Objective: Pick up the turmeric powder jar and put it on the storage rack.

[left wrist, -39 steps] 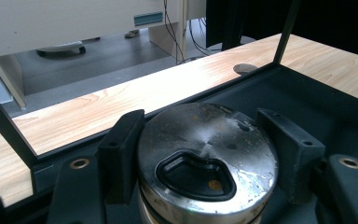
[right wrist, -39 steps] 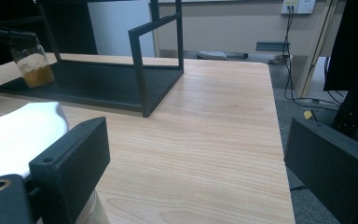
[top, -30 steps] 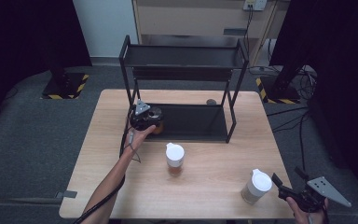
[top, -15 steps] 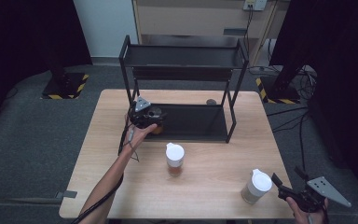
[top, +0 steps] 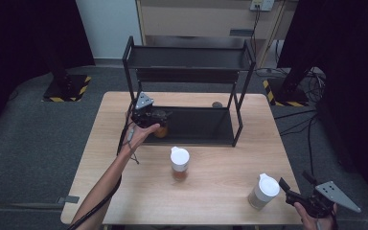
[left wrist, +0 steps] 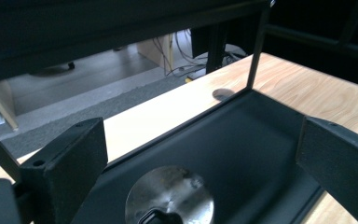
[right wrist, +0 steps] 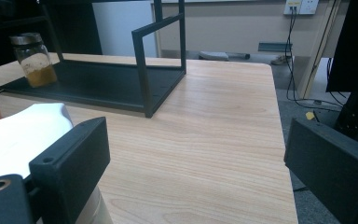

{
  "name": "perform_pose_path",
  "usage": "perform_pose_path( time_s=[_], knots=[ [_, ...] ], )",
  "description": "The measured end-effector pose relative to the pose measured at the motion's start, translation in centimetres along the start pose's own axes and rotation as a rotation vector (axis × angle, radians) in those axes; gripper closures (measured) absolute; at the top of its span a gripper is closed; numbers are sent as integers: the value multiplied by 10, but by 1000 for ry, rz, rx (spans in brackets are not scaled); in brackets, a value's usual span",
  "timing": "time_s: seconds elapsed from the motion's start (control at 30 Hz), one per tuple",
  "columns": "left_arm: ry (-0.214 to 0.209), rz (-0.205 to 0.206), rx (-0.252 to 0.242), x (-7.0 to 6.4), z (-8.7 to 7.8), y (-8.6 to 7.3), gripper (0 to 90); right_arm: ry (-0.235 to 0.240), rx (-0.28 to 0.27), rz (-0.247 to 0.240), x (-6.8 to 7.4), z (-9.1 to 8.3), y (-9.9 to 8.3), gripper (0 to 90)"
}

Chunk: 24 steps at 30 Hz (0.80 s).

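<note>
A glass jar with a metal lid point(top: 161, 130) and yellow-brown contents stands at the left end of the black rack's lower shelf point(top: 206, 125). My left gripper point(top: 158, 116) hovers just over it, open. In the left gripper view the lid point(left wrist: 169, 200) lies low between the wide-apart jaws of that gripper point(left wrist: 205, 149). A white-lidded jar point(top: 179, 163) with orange-brown contents stands mid-table. A second white-lidded jar point(top: 263, 191) stands at the front right, its lid point(right wrist: 23, 135) beside the left jaw of my open right gripper point(right wrist: 196, 158), which is seen from above at the table's corner point(top: 294, 186).
The two-tier black metal rack point(top: 189, 57) takes up the back half of the wooden table point(top: 220, 167). A small dark round spot point(top: 216, 104) marks the tabletop behind the rack. In the right gripper view the metal-lidded jar point(right wrist: 32, 58) sits far left on the shelf.
My left gripper has shifted slightly back and up over the metal-lidded jar. The right gripper and both white-lidded jars have stayed put.
</note>
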<state>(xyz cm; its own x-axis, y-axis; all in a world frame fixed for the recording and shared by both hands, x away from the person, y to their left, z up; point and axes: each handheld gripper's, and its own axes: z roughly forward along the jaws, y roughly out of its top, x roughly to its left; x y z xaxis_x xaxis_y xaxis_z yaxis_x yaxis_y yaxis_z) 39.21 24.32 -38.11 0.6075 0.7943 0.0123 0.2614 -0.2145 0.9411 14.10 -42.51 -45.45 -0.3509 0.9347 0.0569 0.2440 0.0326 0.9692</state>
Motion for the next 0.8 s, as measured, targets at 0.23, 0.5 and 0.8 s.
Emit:
perform_pose_path(
  time_s=[0.23,0.5,0.8],
  knots=[
    [-31,15,-18,2,-16,12,8,-1,1,0,0,0,0,66],
    [-82,23,-44,4,-37,21,8,-2,3,-1,1,0,0,66],
    [-127,35,-63,5,-62,25,8,-2,3,-2,1,1,0,66]
  ],
)
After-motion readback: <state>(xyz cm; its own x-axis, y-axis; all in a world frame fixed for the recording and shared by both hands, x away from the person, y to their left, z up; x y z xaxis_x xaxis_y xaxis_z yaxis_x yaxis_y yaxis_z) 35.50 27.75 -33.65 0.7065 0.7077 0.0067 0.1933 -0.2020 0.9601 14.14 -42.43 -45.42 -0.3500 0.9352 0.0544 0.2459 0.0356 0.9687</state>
